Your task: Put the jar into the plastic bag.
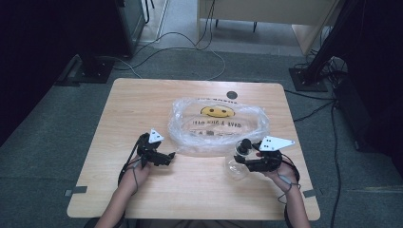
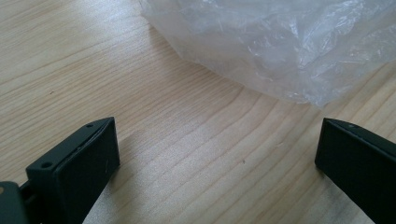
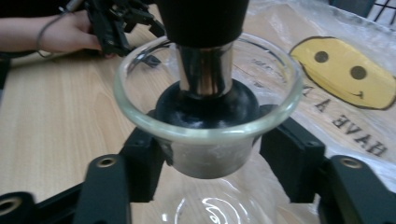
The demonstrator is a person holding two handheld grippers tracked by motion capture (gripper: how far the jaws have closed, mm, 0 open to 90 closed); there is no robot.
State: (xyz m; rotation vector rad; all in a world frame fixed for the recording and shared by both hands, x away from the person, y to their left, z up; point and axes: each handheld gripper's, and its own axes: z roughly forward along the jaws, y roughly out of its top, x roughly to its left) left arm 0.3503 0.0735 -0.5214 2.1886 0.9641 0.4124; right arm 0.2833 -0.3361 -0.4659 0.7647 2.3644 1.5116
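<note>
A round clear glass flask with a black and metal stopper stands at the table's front right, just in front of the plastic bag. My right gripper is shut on the flask's neck. In the right gripper view the jaws press both sides of the neck below the flared rim, with the stopper seated in it. My left gripper rests open on the wood at front left. Bare table lies between its fingers, and the bag's edge is just ahead.
The clear bag bears a yellow smiley face and black lettering. A small black disc sits near the table's far edge. Cables and black stand bases lie on the floor behind. The other hand and its gripper appear beyond the flask.
</note>
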